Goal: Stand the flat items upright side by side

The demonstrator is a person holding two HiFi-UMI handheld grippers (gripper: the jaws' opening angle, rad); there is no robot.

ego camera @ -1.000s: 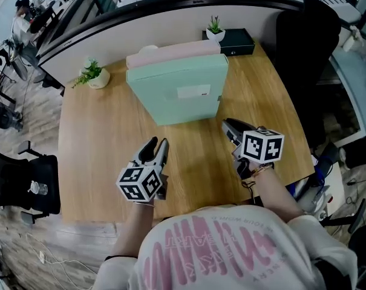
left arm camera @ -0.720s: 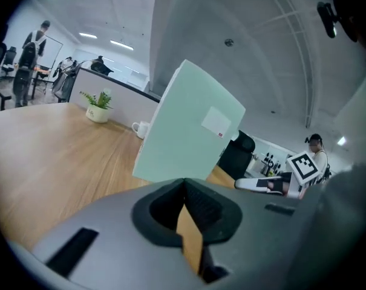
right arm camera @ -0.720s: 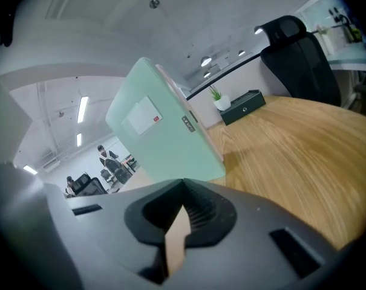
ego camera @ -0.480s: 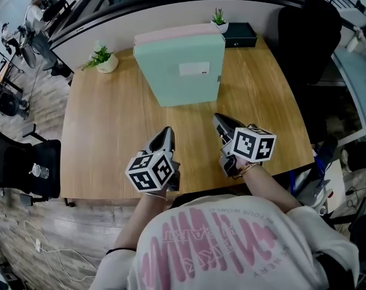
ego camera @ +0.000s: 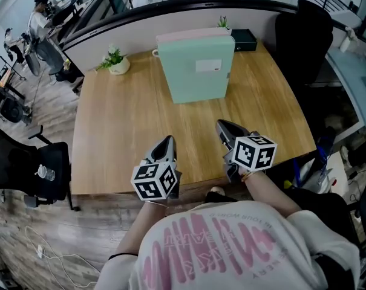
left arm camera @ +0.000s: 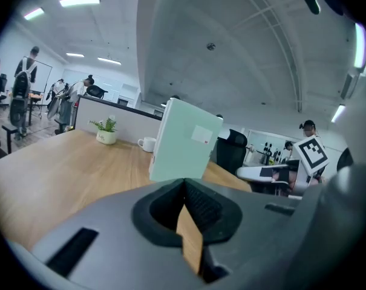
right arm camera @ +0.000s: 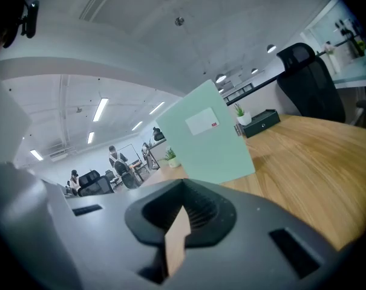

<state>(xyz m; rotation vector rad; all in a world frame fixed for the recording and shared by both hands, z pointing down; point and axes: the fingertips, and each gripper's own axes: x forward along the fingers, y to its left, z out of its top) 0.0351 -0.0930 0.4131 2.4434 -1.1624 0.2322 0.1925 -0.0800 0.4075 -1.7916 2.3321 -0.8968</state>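
A mint green folder [ego camera: 196, 69] with a white label stands upright on the wooden table [ego camera: 122, 138], and a pink folder [ego camera: 189, 35] stands upright right behind it. Both gripper views show the green folder [left arm camera: 181, 141] [right arm camera: 207, 136] upright some way ahead. My left gripper [ego camera: 168, 142] hovers near the table's front edge, shut and empty. My right gripper [ego camera: 221, 126] is beside it to the right, also shut with nothing between its jaws. Both grippers are well short of the folders.
A small potted plant [ego camera: 115, 60] sits at the back left, with a white mug [left arm camera: 146, 144] near it. Another small plant [ego camera: 223, 23] and a black box [ego camera: 244, 39] stand at the back right. A black chair [ego camera: 307, 35] is beyond the table's right side.
Both grippers have drawn back toward the table's front edge, and their jaws have closed. The folders have stayed upright in place.
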